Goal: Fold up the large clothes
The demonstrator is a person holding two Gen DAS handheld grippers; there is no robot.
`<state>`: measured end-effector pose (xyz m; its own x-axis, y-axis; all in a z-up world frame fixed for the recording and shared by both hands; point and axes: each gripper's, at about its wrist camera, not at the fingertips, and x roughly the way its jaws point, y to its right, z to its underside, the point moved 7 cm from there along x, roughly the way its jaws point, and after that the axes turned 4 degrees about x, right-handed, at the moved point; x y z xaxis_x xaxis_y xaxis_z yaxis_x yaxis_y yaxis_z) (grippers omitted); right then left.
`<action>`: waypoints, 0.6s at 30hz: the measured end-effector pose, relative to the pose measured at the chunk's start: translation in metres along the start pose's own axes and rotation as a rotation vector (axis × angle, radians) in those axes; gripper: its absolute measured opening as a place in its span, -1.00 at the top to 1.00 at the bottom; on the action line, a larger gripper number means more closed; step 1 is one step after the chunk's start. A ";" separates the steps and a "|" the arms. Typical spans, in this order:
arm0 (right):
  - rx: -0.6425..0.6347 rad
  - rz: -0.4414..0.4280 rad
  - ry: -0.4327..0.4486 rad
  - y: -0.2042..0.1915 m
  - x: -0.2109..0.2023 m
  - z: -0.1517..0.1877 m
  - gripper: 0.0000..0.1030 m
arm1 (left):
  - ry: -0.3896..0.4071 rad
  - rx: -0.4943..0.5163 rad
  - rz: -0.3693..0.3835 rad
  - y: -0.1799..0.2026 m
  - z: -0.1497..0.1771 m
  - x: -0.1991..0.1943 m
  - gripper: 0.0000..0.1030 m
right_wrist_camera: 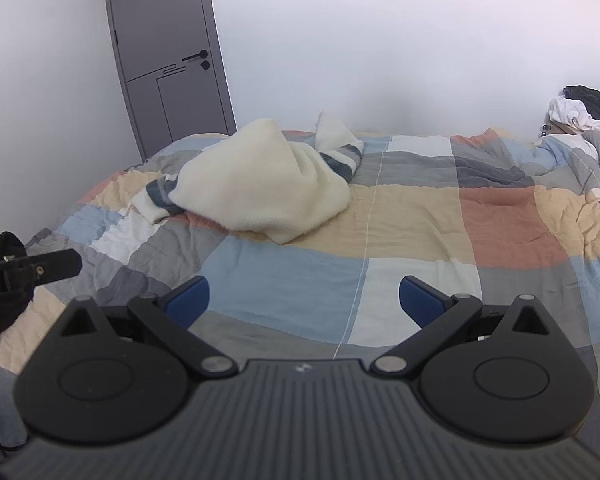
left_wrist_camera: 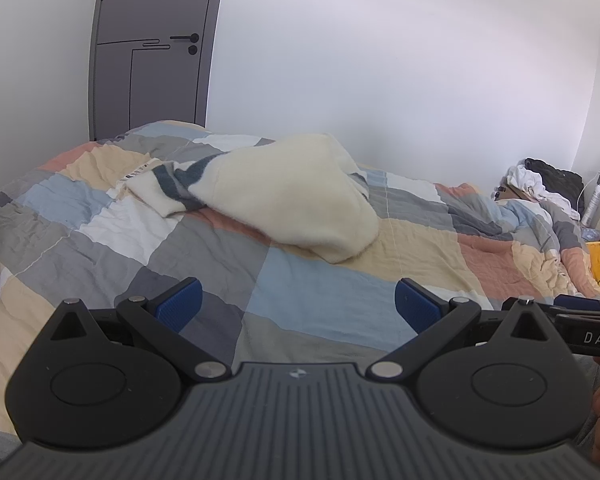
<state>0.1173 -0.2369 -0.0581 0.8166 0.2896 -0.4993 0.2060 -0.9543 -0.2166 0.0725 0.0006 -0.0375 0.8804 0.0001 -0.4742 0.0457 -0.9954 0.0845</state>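
A cream fleece garment with dark striped cuffs (left_wrist_camera: 288, 196) is seen crumpled in a heap on a bed covered by a patchwork quilt (left_wrist_camera: 312, 292), on the half nearer the grey door (left_wrist_camera: 152, 44). Its long axis is judged to run across the view, a striped sleeve (right_wrist_camera: 160, 196) trailing from the heap toward the door side. The left gripper (left_wrist_camera: 298, 306) and the right gripper (right_wrist_camera: 304, 302) are both held spread wide and empty, well short of the heap, which lies ahead of both. From the right gripper the heap lies ahead and leftward; the left gripper is judged nearer.
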 end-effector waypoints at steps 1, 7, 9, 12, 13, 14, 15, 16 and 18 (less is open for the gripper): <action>0.001 0.002 0.000 0.000 0.000 0.000 -1.00 | 0.001 0.000 0.001 0.000 0.000 -0.001 -1.00; 0.005 0.006 -0.001 0.002 0.000 0.000 -1.00 | 0.001 0.003 0.002 0.001 0.000 -0.002 -1.00; 0.006 0.006 -0.001 0.002 0.002 -0.001 -1.00 | 0.000 0.003 0.002 0.001 0.000 -0.002 -1.00; 0.009 0.003 0.003 0.003 0.001 0.003 -1.00 | 0.002 0.008 0.002 0.001 0.001 -0.002 -1.00; 0.012 0.007 -0.004 0.004 0.002 0.005 -1.00 | 0.002 0.010 0.003 0.002 0.002 -0.002 -1.00; 0.014 0.006 -0.012 0.005 0.003 0.007 -1.00 | 0.001 0.008 0.006 0.002 0.002 -0.001 -1.00; 0.014 0.002 -0.018 0.005 0.004 0.009 -1.00 | 0.000 0.006 0.008 0.002 0.003 -0.001 -1.00; 0.010 0.000 -0.021 0.004 0.004 0.010 -1.00 | -0.002 0.006 0.012 0.003 0.004 -0.001 -1.00; 0.001 0.004 -0.021 0.004 0.003 0.011 -1.00 | 0.000 0.012 0.014 0.004 0.004 -0.002 -1.00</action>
<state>0.1147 -0.2385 -0.0700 0.8061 0.2872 -0.5175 0.2022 -0.9554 -0.2153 0.0691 -0.0033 -0.0404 0.8808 -0.0138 -0.4733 0.0275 -0.9964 0.0803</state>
